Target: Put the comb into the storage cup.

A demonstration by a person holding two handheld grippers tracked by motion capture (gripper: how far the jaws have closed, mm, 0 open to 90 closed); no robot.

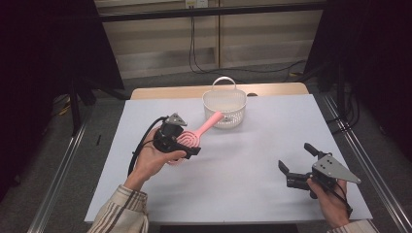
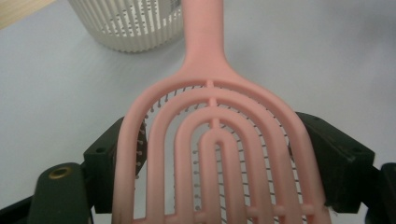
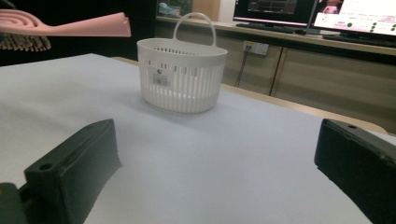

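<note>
Gripping a pink hairbrush point(image 1: 190, 139) by its vented head, left gripper point(image 1: 182, 145) sits left of frame centre in the high view, jaws clamped on both head edges. Handle tip reaches the white basket point(image 1: 224, 108) rim at upper centre. Right gripper point(image 1: 297, 162) at lower right, jaws spread wide, holding nothing, above the white tabletop point(image 1: 243, 160).
</note>
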